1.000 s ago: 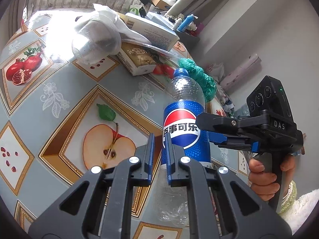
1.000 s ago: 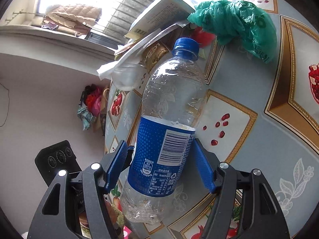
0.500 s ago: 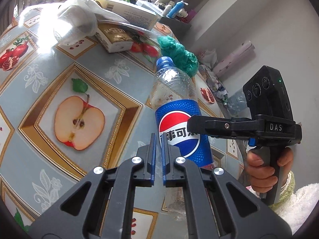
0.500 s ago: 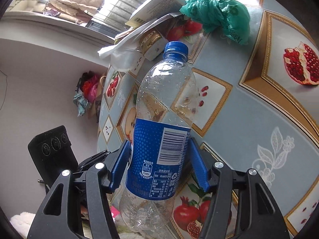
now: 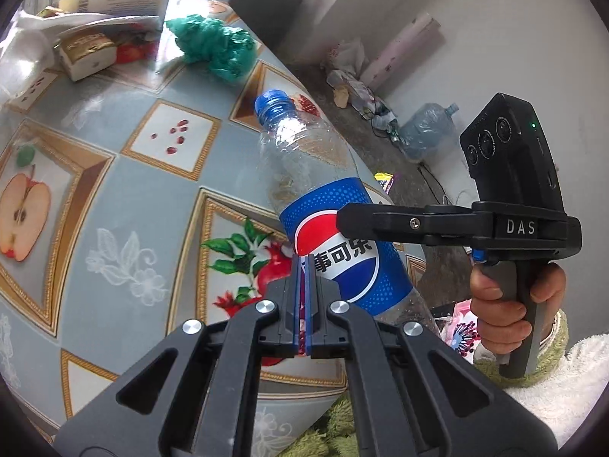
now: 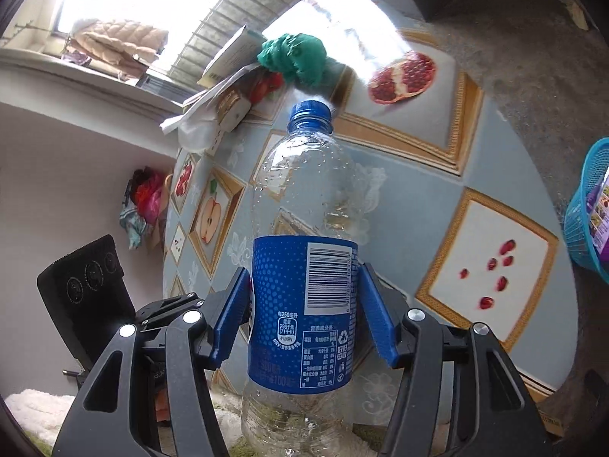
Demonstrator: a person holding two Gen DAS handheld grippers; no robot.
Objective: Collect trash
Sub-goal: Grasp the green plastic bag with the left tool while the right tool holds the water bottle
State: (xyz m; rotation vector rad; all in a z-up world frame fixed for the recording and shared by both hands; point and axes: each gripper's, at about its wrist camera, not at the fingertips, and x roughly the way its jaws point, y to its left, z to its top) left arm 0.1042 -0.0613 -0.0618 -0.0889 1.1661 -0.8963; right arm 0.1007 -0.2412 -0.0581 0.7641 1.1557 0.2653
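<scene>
Your right gripper (image 6: 304, 312) has its jaws clamped on the label of the empty bottle (image 6: 304, 266), held off the worktop (image 6: 399, 190). Your left gripper (image 5: 304, 301) is empty, jaws together. Keep the bottle upright and squeezed firmly toward the blue basket (image 6: 590, 221).

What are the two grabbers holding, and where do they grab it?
The right gripper holds the empty bottle by its blue label, one pad on each side. The left gripper is shut and holds nothing.
</scene>
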